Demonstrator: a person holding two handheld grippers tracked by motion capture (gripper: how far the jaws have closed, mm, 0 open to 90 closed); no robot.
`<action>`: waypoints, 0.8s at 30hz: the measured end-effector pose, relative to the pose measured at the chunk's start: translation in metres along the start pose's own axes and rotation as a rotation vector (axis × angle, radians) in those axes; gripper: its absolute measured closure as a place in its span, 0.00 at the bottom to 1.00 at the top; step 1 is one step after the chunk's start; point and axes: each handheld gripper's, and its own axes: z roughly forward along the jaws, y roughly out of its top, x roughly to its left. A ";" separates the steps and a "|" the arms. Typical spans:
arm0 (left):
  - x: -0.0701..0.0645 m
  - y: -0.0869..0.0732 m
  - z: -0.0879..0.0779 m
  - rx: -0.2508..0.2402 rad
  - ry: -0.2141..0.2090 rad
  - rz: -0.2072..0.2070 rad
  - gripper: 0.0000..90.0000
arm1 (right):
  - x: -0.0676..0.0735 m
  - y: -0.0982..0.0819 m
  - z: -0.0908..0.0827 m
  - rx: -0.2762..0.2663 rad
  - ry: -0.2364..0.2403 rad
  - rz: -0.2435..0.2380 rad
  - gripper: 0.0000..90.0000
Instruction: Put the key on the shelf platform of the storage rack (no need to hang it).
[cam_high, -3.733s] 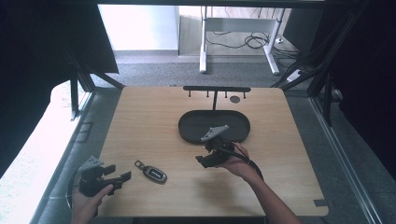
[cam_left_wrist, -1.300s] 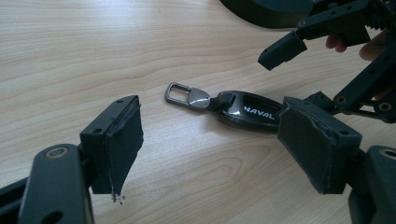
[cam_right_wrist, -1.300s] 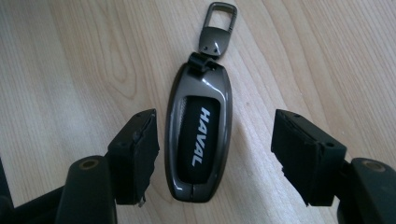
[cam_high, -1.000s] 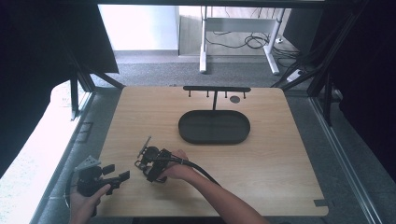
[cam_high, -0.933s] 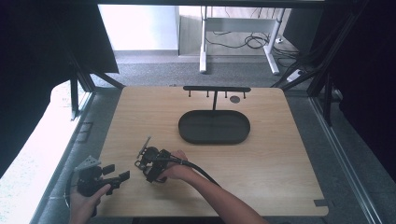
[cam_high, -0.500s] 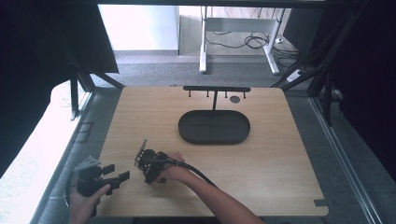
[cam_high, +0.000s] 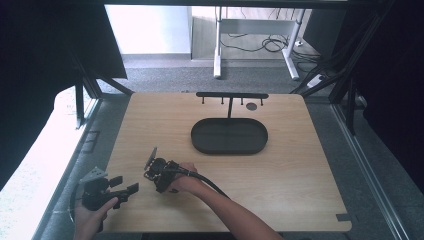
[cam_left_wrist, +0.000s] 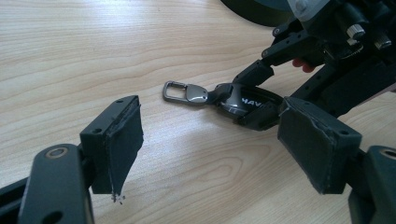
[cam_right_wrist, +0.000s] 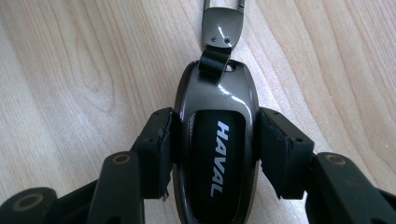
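right hand-held gripper (cam_right_wrist: 212, 154) clenching glossy dark-grey plastic key fob (cam_right_wrist: 215, 140) lying flat on wooden counter (cam_high: 300, 175) | left hand-held gripper (cam_left_wrist: 210, 154) idling released | I'm fearing smooth curved sides squirting forward from pads (cam_right_wrist: 156, 144), metal clasp (cam_right_wrist: 222, 25) dragging

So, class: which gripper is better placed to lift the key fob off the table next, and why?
The right gripper: its pads have just closed onto both sides of the key fob. The left gripper stands open, apart from the fob, near the table edge.

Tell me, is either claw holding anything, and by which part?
The right gripper clamps the Haval car key fob by its two long sides; the left gripper holds nothing.
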 end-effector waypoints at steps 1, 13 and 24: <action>0.000 0.000 0.000 0.001 0.001 0.002 0.25 | 0.000 0.001 0.000 0.003 -0.002 -0.002 0.54; 0.000 0.000 -0.001 -0.002 0.004 0.001 0.25 | -0.006 -0.001 -0.014 -0.017 0.056 -0.015 0.54; 0.000 0.001 -0.002 -0.006 0.015 0.001 0.25 | -0.011 -0.006 -0.046 -0.101 0.067 -0.025 0.54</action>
